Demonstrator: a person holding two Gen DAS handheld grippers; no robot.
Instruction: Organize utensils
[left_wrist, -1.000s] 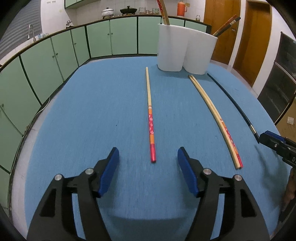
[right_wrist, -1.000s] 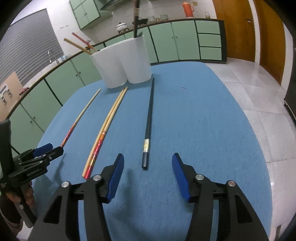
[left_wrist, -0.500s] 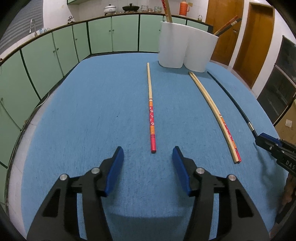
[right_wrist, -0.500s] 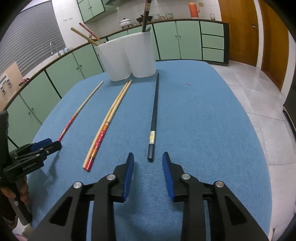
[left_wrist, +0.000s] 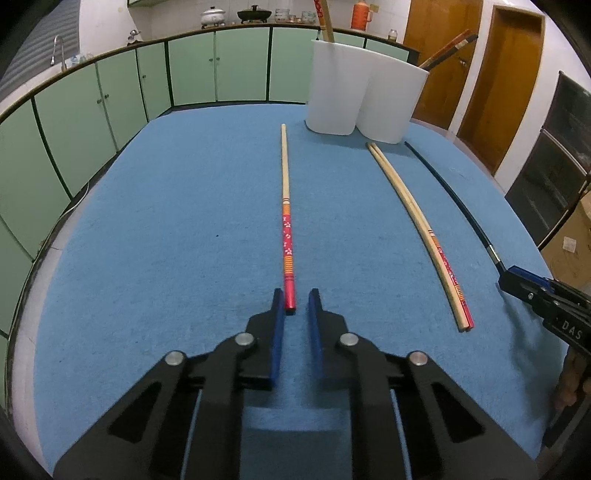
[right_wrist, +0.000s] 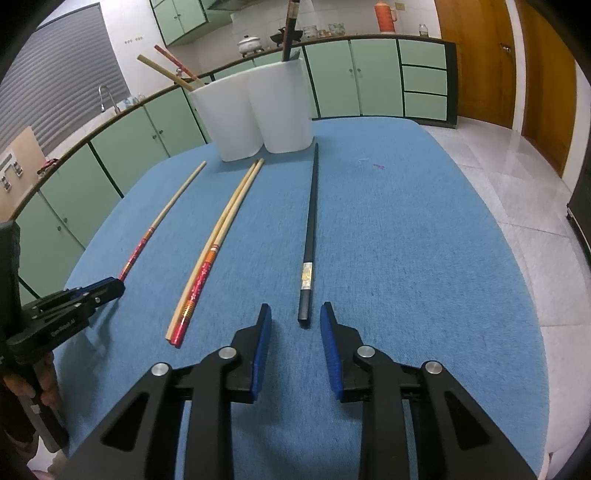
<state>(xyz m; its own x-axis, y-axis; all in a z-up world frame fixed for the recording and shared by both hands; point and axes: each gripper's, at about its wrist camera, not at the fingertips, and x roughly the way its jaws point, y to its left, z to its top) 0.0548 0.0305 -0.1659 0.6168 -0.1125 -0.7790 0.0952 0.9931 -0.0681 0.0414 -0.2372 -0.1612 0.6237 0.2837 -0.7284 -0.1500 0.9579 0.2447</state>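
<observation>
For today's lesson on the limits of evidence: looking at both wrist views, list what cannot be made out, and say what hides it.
- Inside of the white holder: both views, its own walls hide it.
- Top of the chopstick standing in it: left view, cut by the frame edge.
- Hand on the left gripper: right view, mostly cut off at the edge.
- Lettering on the black chopstick: too small.

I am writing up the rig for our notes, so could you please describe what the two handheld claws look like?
Both claws, left and right, are matte black angular frames with silver round fasteners and flat blue pads lining the fingers. White lettering marks each body's side, "DAS" readable on the right one. No cables or sleeves show.
</observation>
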